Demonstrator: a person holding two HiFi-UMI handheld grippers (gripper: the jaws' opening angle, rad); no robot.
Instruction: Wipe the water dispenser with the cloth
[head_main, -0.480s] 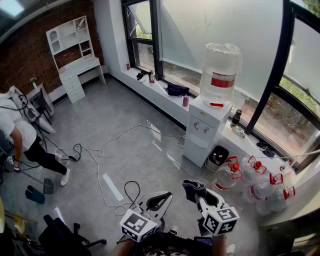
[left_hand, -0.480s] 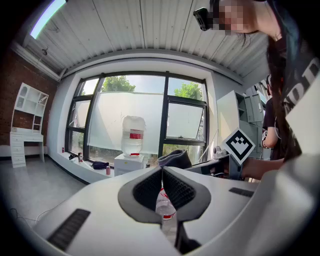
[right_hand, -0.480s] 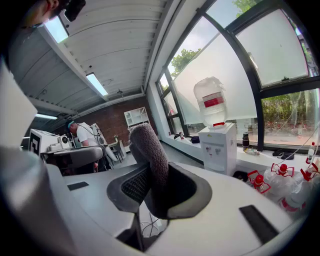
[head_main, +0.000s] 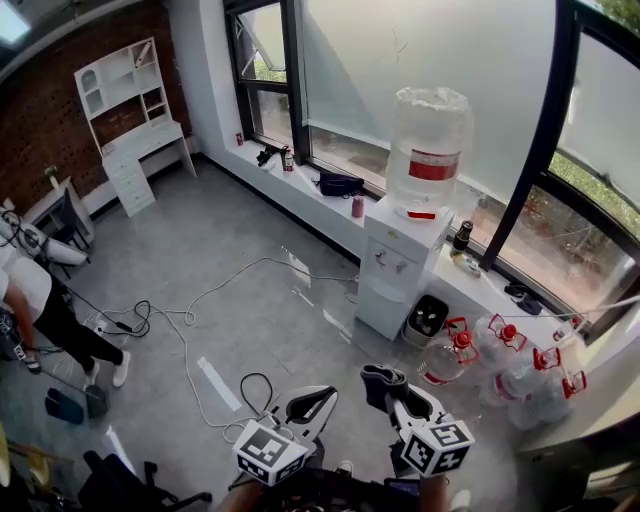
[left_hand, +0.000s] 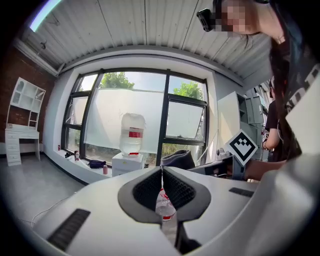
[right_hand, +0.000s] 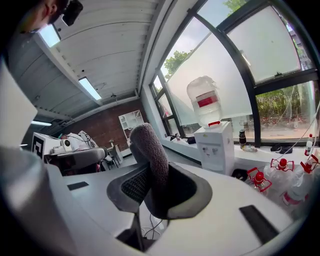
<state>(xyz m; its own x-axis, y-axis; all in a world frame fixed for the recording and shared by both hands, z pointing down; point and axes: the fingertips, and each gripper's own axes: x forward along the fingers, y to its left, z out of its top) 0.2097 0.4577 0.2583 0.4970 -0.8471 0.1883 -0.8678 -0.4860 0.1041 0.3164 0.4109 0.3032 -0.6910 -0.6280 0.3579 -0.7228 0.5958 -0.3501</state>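
A white water dispenser (head_main: 397, 265) stands against the window ledge, a big clear bottle (head_main: 428, 150) with a red label on top. It also shows in the left gripper view (left_hand: 127, 162) and the right gripper view (right_hand: 216, 145). My right gripper (head_main: 382, 378) is shut on a dark grey cloth (right_hand: 150, 150), which sticks up between its jaws; the cloth (head_main: 383, 381) shows dark at that gripper's tip in the head view. The left gripper (head_main: 312, 398) is shut with nothing in it. Both grippers hang well short of the dispenser, over the floor.
Several water jugs with red caps (head_main: 520, 365) lie right of the dispenser, a black bin (head_main: 428, 316) beside it. Cables (head_main: 195, 310) trail over the grey floor. A person (head_main: 40, 310) stands at far left. A white desk with shelves (head_main: 125, 120) is against the brick wall.
The view has shifted slightly; the dispenser sits a little further left and up in the head view. Both grippers keep their places and states.
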